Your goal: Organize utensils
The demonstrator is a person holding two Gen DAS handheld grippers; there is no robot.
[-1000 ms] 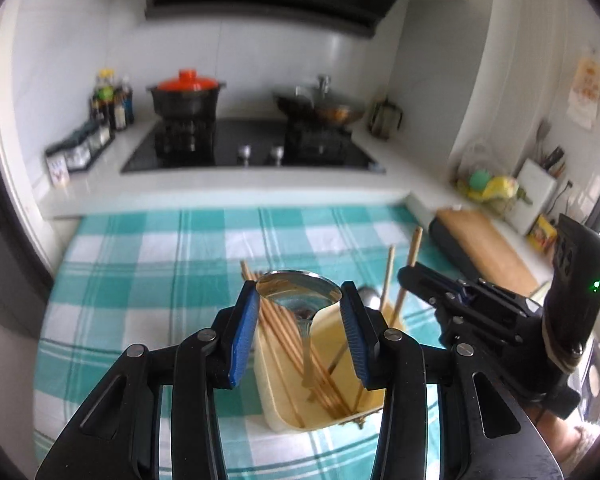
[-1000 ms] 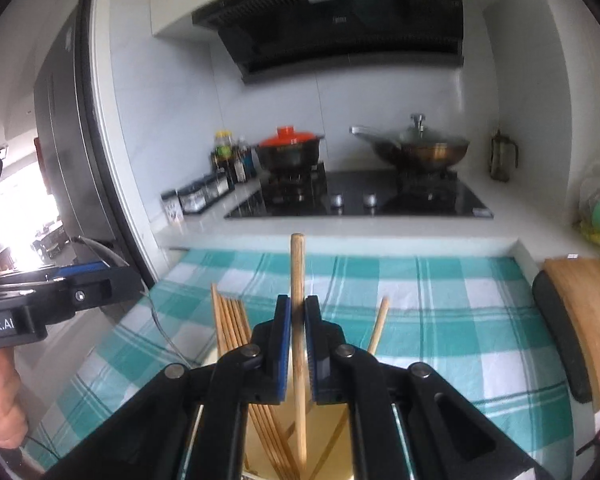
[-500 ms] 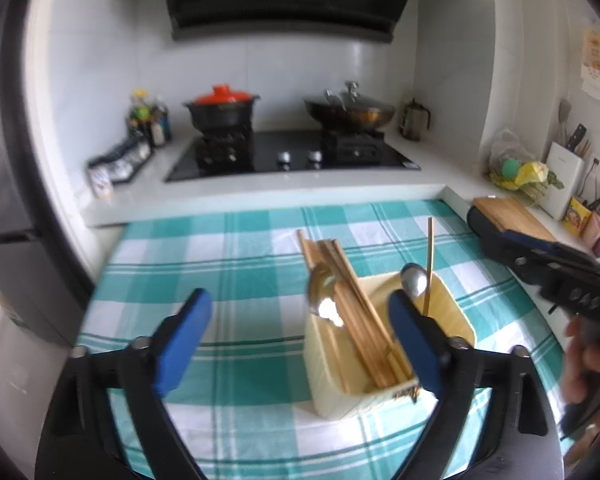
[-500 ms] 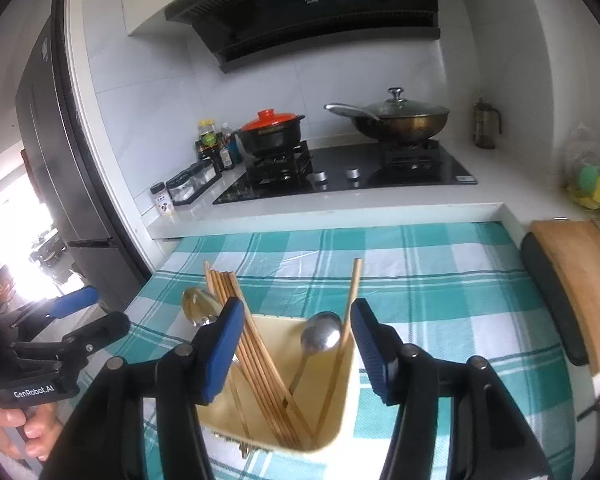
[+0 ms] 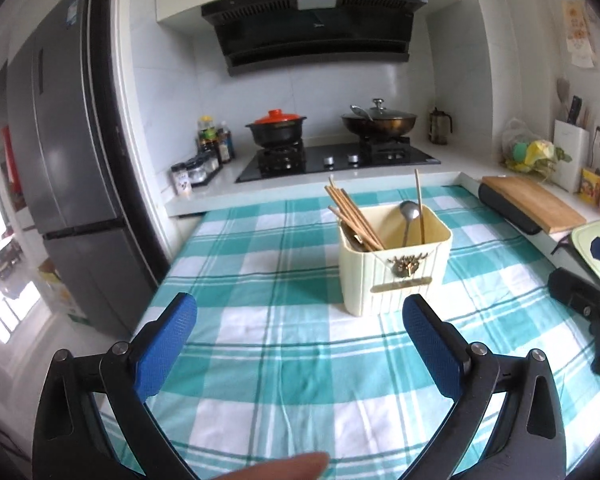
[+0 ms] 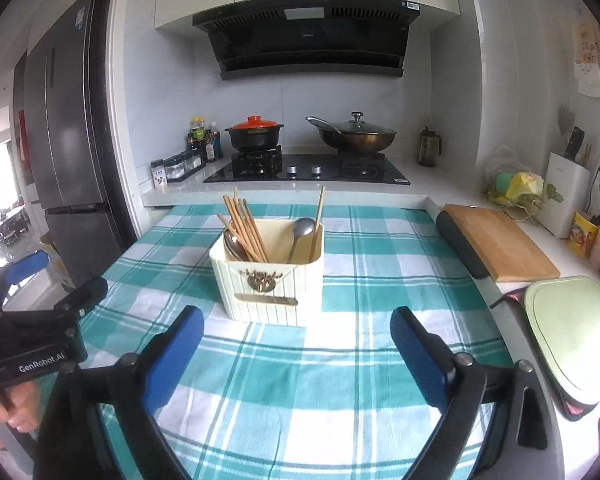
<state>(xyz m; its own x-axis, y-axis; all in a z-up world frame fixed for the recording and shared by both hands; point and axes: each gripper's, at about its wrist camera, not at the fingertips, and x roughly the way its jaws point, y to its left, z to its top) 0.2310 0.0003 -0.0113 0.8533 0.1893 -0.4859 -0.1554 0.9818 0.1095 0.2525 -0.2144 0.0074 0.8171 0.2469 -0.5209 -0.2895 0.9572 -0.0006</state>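
A cream utensil holder [image 5: 396, 268] [image 6: 272, 280] stands on the green checked tablecloth [image 5: 284, 360] [image 6: 320, 396]. Several wooden chopsticks [image 5: 352, 216] [image 6: 244, 228] lean in its left part. A metal spoon [image 5: 409, 216] [image 6: 302, 232] and a single chopstick [image 5: 419, 204] [image 6: 318, 216] stand in its right part. My left gripper [image 5: 300, 344] is open and empty, well in front of the holder. My right gripper [image 6: 296, 356] is open and empty, also in front of the holder. The left gripper's body shows at the left edge of the right wrist view [image 6: 32, 332].
A stove [image 6: 304, 168] with a red-lidded pot [image 6: 254, 132] and a wok [image 6: 356, 134] lies behind the table. A wooden board [image 6: 500, 240] and a pale green lid [image 6: 572, 332] lie at the right. A fridge [image 5: 60, 160] stands left.
Both grippers have opened, let go of the spoon and the chopstick into the holder, and pulled back and up away from it.
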